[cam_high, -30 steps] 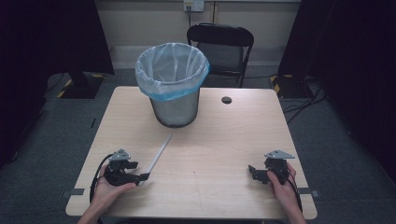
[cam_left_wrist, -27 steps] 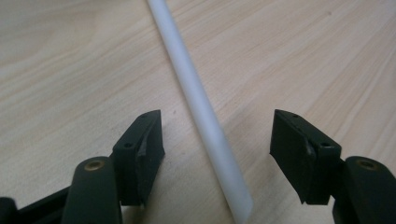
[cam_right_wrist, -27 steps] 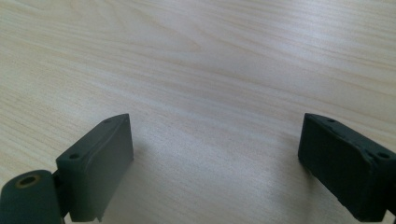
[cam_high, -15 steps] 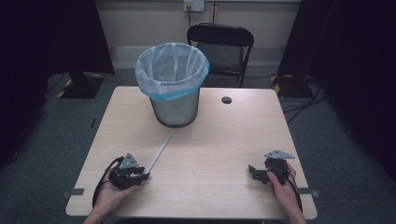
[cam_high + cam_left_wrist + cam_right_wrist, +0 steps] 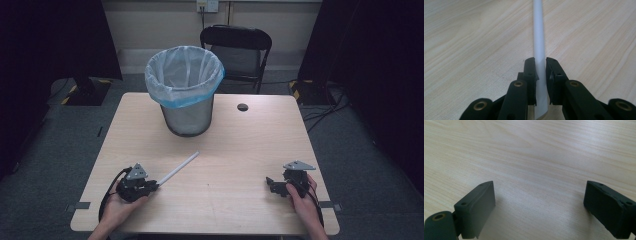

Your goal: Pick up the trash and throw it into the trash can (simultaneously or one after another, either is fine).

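With the left gripper (image 5: pixel 540 65) freshly closed, fingers (image 5: pixel 530 72) pinching only the near end of the white straw (image 5: pixel 178 169) and the right gripper (image 5: pixel 539 205) spread idle over the bench (image 5: pixel 240 145), the long straw could pivot or slip when lifted toward the lined bin (image 5: pixel 184 90).

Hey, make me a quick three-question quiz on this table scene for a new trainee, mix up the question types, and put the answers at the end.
1. True or false: the left gripper is shut on the white straw.
2. Multiple choice: where does the lined waste bin stand? A) on the floor beside the chair B) on the far half of the table C) at the table's near edge
3. Short answer: how do the jaws of the right gripper stand, and what is between them?

Key
1. True; the pads press the straw's near end, the jaws having just been closing.
2. B
3. Wide open, with bare tabletop between them.
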A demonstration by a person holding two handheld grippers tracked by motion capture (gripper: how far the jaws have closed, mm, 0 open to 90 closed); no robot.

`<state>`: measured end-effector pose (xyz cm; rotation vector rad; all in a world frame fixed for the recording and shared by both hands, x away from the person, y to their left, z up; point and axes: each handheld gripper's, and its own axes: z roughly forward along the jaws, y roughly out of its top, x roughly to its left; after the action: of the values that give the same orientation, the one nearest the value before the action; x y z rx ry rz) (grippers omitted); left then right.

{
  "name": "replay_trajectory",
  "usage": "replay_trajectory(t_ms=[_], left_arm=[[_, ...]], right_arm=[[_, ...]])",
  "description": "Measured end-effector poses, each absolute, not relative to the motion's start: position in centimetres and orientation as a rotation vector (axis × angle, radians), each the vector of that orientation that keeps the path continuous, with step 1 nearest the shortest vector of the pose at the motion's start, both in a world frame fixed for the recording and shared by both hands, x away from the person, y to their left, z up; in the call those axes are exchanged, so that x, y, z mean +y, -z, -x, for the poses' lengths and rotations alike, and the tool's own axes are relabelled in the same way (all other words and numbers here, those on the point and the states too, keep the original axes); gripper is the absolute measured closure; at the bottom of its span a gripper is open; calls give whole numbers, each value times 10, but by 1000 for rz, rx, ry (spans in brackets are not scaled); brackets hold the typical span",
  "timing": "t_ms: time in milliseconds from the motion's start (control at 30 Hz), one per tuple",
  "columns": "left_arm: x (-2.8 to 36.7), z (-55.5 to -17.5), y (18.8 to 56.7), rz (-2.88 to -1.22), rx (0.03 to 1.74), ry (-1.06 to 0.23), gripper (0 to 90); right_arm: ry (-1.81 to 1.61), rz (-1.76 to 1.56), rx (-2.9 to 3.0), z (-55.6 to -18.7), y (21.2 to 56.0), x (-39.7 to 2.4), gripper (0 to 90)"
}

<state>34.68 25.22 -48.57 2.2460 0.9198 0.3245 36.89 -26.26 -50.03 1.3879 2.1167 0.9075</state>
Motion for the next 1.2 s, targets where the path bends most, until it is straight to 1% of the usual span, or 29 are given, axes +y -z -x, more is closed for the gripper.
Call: replay_trajectory(t_ms=[100,200,500,733,933,1200], left_arm=[[253,-348,485,-2257,905,-318,798],[255,-349,486,-2239,925,-282,800],[260,-352,487,-2206,932,-242,801],[260,-349,483,-2181,900,-248,801],[264,-346,476,-2112,893,-286,802],[267,-345,470,-2056,884,-298,802]], right_arm=[[-907,-1388,2117,-369,500,-263,93],[-908,-1388,2117,-369,500,-263,93],[-908,-1388,2117,-369,500,-263,93],[-908,-1388,2117,-369,500,-263,93],[-907,-1390,2116,-369,500,-263,94],[-908,-1388,2117,-369,500,-263,93]])
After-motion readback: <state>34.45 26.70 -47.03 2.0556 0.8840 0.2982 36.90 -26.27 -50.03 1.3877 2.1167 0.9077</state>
